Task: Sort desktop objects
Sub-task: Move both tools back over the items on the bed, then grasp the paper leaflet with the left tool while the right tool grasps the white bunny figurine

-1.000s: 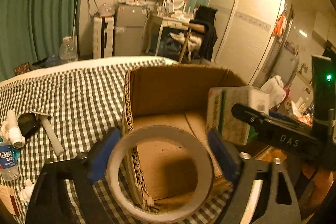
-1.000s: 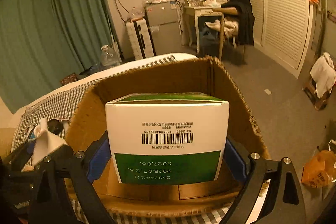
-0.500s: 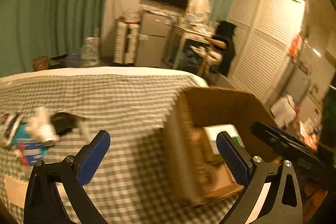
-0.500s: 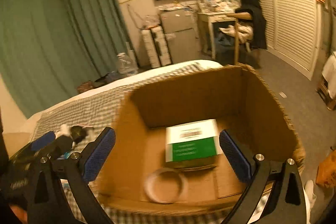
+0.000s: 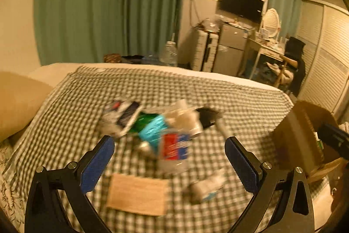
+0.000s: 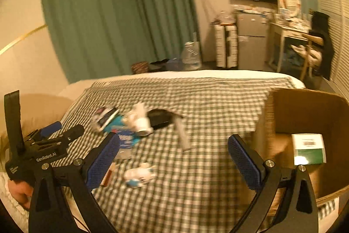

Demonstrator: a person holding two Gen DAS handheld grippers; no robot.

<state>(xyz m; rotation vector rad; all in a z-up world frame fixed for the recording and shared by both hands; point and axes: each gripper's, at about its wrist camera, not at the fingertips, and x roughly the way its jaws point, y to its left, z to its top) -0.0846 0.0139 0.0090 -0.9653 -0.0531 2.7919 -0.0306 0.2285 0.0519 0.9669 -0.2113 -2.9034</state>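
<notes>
Motion blur smears the heap of packets and bottles [image 5: 161,130] on the green checked cloth [image 5: 152,93]. Left gripper [image 5: 169,158] and right gripper [image 6: 173,156] gape wide, empty. Brown cardboard box [image 6: 305,106], cut off rightward, holds a white-and-green carton [image 6: 308,149].

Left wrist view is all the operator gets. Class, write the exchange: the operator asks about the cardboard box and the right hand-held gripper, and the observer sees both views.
Operator: I see only the cardboard box's outer wall. Is anything inside?
Observer: Yes, a green-and-white carton lies on its floor.
Operator: Is the right hand-held gripper holding something?
Observer: No. It is open, with nothing between its pads, above the checked cloth.
</notes>
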